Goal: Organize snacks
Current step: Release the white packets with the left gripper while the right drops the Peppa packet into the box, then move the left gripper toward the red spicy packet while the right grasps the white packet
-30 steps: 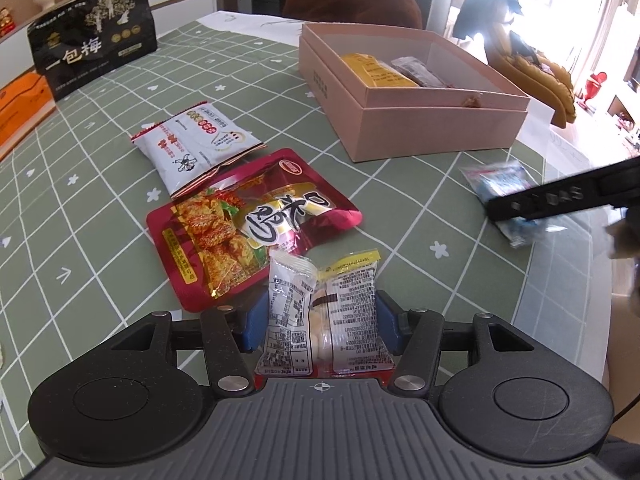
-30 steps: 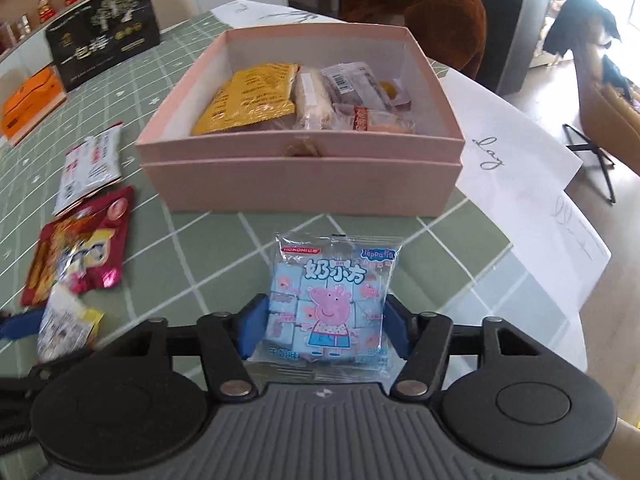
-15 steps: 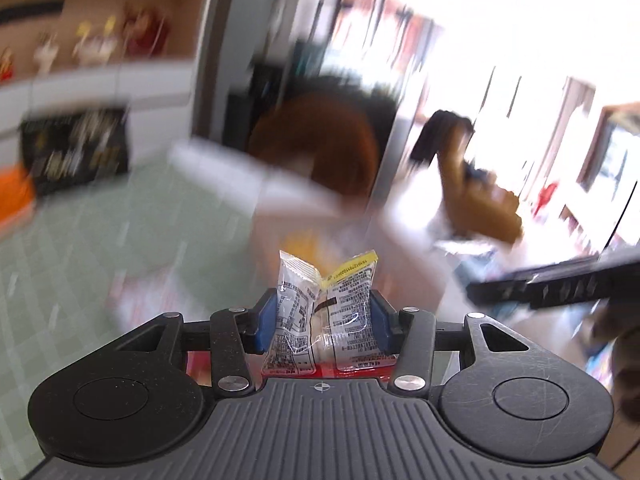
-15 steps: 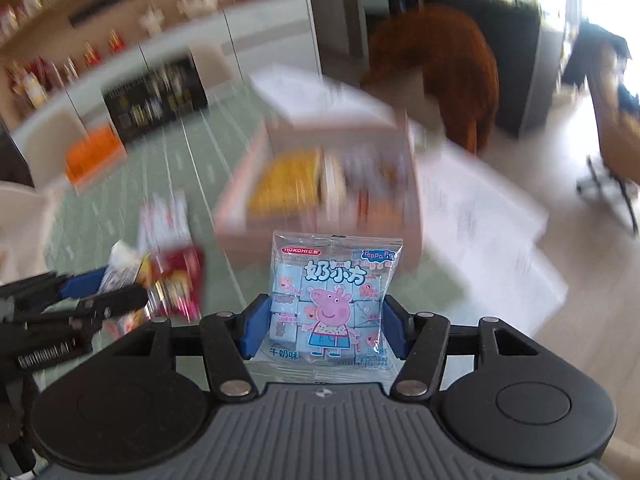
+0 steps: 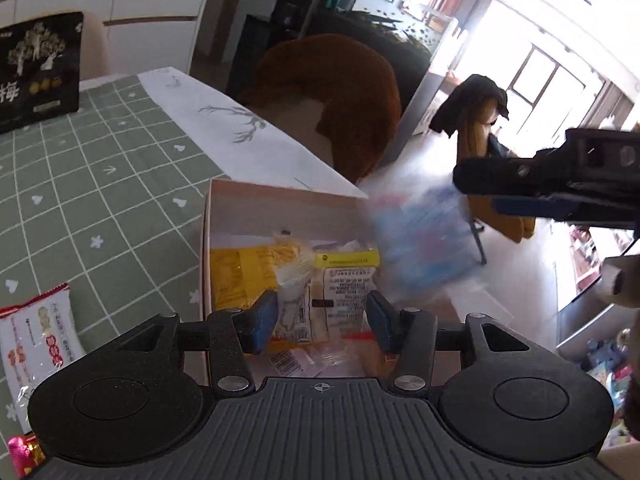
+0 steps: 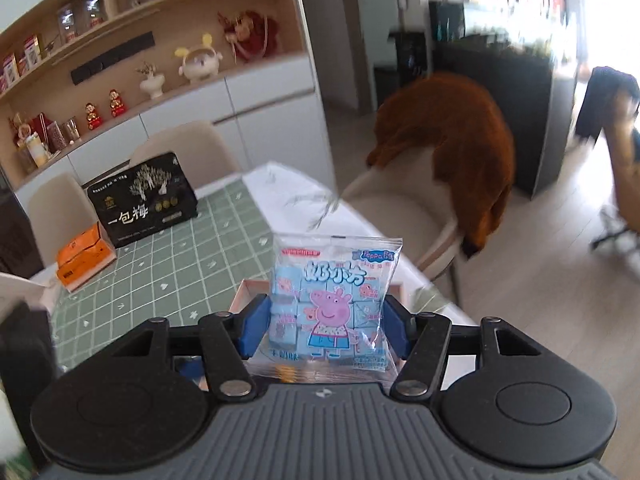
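With my left gripper (image 5: 322, 316) clamped on the clear bun packet (image 5: 328, 300) and my right gripper (image 6: 324, 330) clamped on the blue cartoon-pig packet (image 6: 334, 300), I lower each fully inside the pink box (image 5: 280, 208) walls before releasing

We can't really make out the blue packet (image 5: 420, 240) in the left wrist view, it's all smeared. The black bag (image 5: 38, 72) is cut off at the left edge, and the pink box (image 6: 244, 292) mostly hides behind the right gripper (image 6: 325, 326).

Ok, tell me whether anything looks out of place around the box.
Nothing damaged or spilled. Two snack packs lie outside the pink box on the table: a white one and a red one at the left wrist view's edge. They are simply not yet sorted.
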